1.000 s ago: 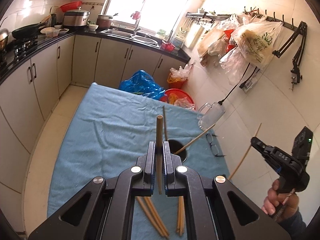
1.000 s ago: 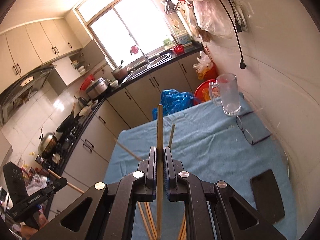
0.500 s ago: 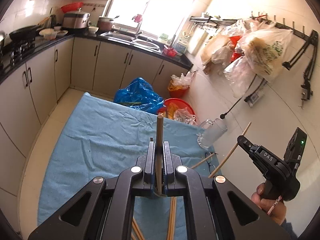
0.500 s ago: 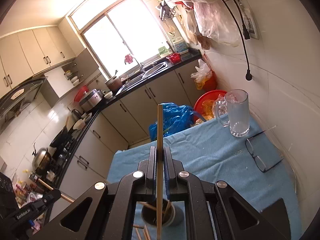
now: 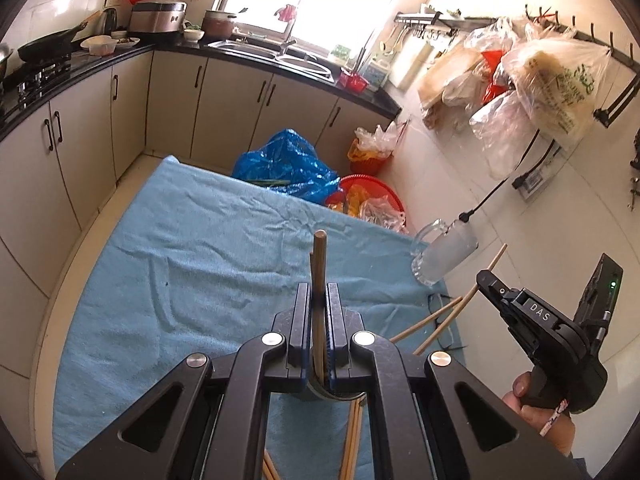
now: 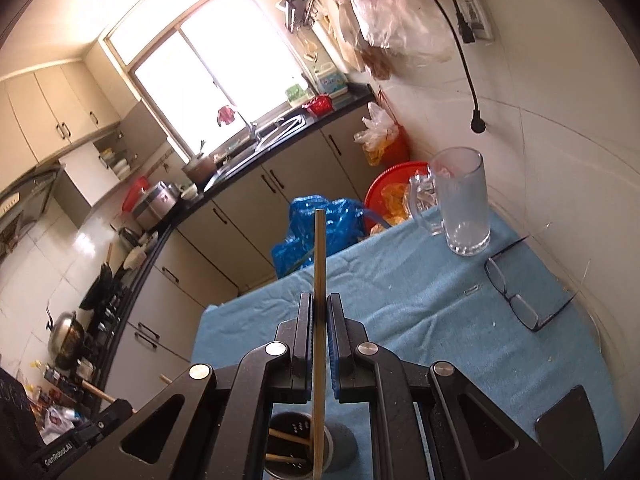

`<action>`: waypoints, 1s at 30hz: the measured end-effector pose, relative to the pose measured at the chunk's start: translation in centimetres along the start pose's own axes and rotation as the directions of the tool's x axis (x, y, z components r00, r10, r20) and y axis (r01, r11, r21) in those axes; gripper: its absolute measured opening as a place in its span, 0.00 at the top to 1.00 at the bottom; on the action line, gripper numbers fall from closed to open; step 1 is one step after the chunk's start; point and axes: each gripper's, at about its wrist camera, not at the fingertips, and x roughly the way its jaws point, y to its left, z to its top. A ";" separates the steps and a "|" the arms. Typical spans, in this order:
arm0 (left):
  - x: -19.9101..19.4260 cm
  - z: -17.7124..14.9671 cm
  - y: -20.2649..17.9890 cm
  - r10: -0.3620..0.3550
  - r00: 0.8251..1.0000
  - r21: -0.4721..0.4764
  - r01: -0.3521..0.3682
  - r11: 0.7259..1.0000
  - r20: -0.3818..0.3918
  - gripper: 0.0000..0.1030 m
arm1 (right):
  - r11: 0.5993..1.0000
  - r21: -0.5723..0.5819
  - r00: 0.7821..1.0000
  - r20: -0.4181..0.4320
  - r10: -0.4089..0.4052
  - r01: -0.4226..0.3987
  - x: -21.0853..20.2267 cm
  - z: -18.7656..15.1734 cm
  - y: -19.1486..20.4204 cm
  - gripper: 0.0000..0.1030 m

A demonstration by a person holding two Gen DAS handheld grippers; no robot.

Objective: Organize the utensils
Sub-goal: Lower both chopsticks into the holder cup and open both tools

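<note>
Left gripper point(image 5: 319, 300), black plastic with blue pads, is clenched on a round wooden chopstick point(image 5: 319, 264); the stick stands upright between the jaws, its blunt tip above them and its lower part running down behind the gripper body. A second thin stick sits just behind it, touching or nearly so; cannot tell which.

Right gripper point(image 6: 319, 312), same build, is clamped on a paler, squarish bamboo chopstick point(image 6: 319, 256). It is upright, with its top well above the jaws and its lower end reaching down into a dark cylindrical utensil holder point(image 6: 300, 452) directly below the gripper. The holder has a perforated inner wall and a metal rim, and at least two other wooden sticks lean inside it.

From the left wrist view the right gripper shows at the far right, held by a hand point(image 5: 536, 420), with its chopstick slanting up toward the wall. Loose chopsticks point(image 5: 352, 440) lie on the cloth under the left gripper.

The bench is covered by a wrinkled light-blue terry cloth point(image 5: 180, 260). On it stand a clear ribbed glass mug point(image 6: 462, 204) near the tiled wall, black-framed glasses point(image 6: 516, 292) just beside it, and a flat dark phone point(image 6: 568, 420) at the near right edge. A blue plastic bag point(image 5: 288, 168) and a red basin point(image 6: 392, 184) sit on the floor beyond the bench.
</note>
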 end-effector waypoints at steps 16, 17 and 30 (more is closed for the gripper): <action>0.9 -0.4 0.7 0.004 1.000 -0.001 -0.004 1.000 -0.023 0.94 | 0.998 -0.049 0.999 0.045 0.028 -0.026 -1.4 0.8 1.9 0.93; 0.9 -0.4 0.7 0.004 1.000 0.001 -0.004 1.000 -0.024 0.94 | 0.999 -0.045 0.999 0.043 0.026 -0.024 -1.3 0.7 1.7 0.93; 1.4 -0.6 0.9 0.001 0.999 -0.003 -0.002 1.000 -0.038 0.94 | 0.998 -0.060 0.997 0.066 0.039 -0.035 -1.9 1.0 2.3 0.93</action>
